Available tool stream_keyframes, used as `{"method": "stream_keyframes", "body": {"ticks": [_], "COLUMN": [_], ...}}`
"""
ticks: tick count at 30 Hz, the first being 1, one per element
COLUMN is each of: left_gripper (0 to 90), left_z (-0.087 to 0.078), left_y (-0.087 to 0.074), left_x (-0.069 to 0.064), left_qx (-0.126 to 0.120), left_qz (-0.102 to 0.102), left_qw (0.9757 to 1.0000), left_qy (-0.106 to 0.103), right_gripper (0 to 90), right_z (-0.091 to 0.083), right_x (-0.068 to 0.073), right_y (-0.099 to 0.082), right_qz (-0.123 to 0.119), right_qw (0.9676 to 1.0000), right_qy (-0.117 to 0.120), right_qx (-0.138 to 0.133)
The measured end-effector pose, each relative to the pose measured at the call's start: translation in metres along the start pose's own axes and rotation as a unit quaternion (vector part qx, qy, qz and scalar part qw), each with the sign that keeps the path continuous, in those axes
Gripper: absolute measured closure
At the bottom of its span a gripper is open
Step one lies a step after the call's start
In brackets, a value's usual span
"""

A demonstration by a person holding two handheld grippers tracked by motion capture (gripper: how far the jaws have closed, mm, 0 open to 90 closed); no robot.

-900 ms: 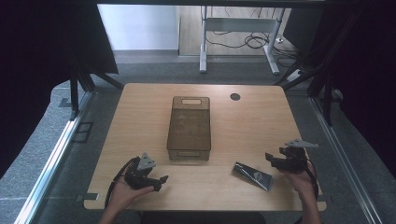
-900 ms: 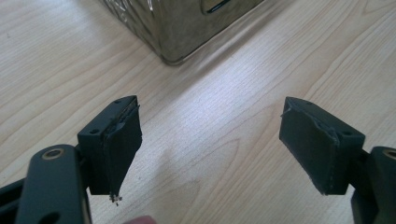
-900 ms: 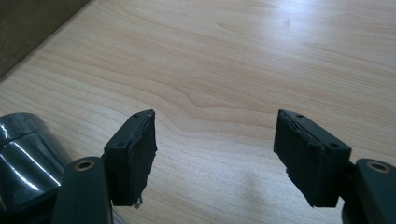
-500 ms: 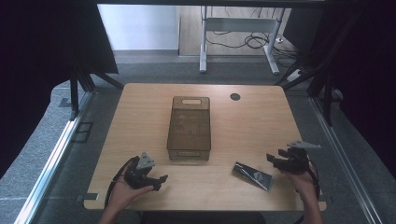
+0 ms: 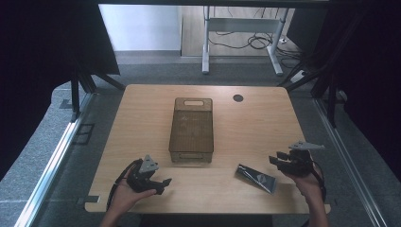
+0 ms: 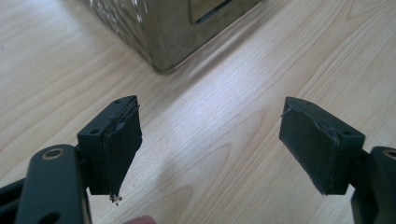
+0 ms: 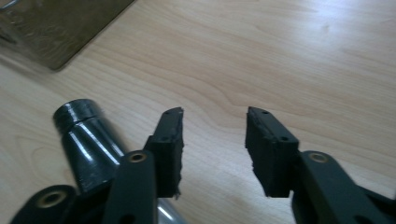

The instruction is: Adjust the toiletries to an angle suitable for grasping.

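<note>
A brown see-through box (image 5: 191, 130) with a slotted handle end lies lengthwise in the middle of the wooden table (image 5: 142, 118). A dark glossy tube (image 5: 257, 178) lies flat near the front right. My left gripper (image 5: 163, 185) rests in a hand at the front left, open and holding nothing, just short of the box's near end. In the left gripper view its jaws (image 6: 210, 109) stand wide apart, with the box corner (image 6: 163, 28) ahead. My right gripper (image 5: 275, 157) is open just right of the tube. In the right gripper view its jaws (image 7: 215, 114) hold nothing, and the tube's cap end (image 7: 88, 140) lies beside the left jaw.
A black round grommet hole (image 5: 238, 98) sits at the table's far right. Beyond the far edge stands a white desk frame (image 5: 241, 28) with cables on the floor. Dark curtains hang on both sides. Bare wood lies to either side of the box.
</note>
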State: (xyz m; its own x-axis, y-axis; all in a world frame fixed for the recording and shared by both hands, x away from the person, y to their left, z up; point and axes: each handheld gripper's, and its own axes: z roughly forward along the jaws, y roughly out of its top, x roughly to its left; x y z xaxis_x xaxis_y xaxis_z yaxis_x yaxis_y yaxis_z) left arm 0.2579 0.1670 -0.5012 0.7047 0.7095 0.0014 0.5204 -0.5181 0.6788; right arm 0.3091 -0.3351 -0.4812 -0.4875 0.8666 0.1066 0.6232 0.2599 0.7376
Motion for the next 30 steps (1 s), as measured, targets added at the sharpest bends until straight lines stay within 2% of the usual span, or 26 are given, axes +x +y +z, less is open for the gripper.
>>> {"method": "stream_keyframes", "body": {"ticks": [2, 7, 8, 10, 14, 15, 18, 19, 21, 22, 25, 27, 30], "left_gripper": [21.3, 21.3, 21.3, 21.3, 21.3, 21.3, 21.3, 21.3, 21.3, 21.3, 21.3, 21.3, 21.3], "left_z": [-0.001, -0.005, -0.005, -0.005, -0.004, -0.003, -0.002, -0.002, -0.002, -0.001, -0.001, 0.000, 0.000], "left_y": [-0.001, -0.002, -0.002, -0.001, 0.000, 0.000, 0.000, 0.000, 0.000, 0.000, 0.000, 0.000, 0.000], "left_x": [0.000, 0.003, 0.003, 0.001, -0.001, -0.002, -0.003, -0.003, -0.003, -0.003, -0.003, -0.004, -0.005], "left_qx": [-0.002, -0.005, -0.005, -0.006, -0.005, -0.004, -0.002, -0.002, -0.002, -0.001, 0.000, 0.000, 0.001], "left_qz": [-0.003, -0.010, -0.010, -0.009, -0.004, -0.002, -0.002, -0.002, -0.003, -0.003, -0.002, -0.002, 0.000], "left_qw": [1.0000, 0.9999, 0.9999, 0.9999, 1.0000, 1.0000, 1.0000, 1.0000, 1.0000, 1.0000, 1.0000, 1.0000, 1.0000], "left_qy": [-0.001, 0.004, 0.004, 0.002, -0.002, -0.003, -0.003, -0.004, -0.004, -0.004, -0.006, -0.008, -0.009], "right_gripper": [62.4, 75.3, 75.3, 81.9, 85.4, 87.8, 89.2, 89.3, 89.4, 89.4, 89.3, 89.4, 89.3], "right_z": [0.000, 0.007, 0.007, 0.012, 0.015, 0.017, 0.018, 0.019, 0.019, 0.019, 0.021, 0.024, 0.028], "right_x": [0.001, 0.006, 0.006, 0.013, 0.022, 0.032, 0.039, 0.046, 0.049, 0.057, 0.066, 0.073, 0.080], "right_y": [0.001, 0.006, 0.006, 0.008, 0.011, 0.015, 0.019, 0.024, 0.026, 0.031, 0.035, 0.037, 0.037], "right_qz": [0.001, -0.016, -0.016, -0.030, -0.049, -0.073, -0.084, -0.098, -0.104, -0.117, -0.132, -0.141, -0.147], "right_qw": [1.0000, 0.9990, 0.9990, 0.9978, 0.9961, 0.9933, 0.9914, 0.9885, 0.9872, 0.9839, 0.9798, 0.9760, 0.9723], "right_qy": [0.006, 0.027, 0.027, 0.040, 0.049, 0.054, 0.063, 0.069, 0.071, 0.078, 0.085, 0.094, 0.101], "right_qx": [0.007, 0.033, 0.033, 0.043, 0.055, 0.071, 0.078, 0.093, 0.098, 0.110, 0.124, 0.138, 0.151]}}
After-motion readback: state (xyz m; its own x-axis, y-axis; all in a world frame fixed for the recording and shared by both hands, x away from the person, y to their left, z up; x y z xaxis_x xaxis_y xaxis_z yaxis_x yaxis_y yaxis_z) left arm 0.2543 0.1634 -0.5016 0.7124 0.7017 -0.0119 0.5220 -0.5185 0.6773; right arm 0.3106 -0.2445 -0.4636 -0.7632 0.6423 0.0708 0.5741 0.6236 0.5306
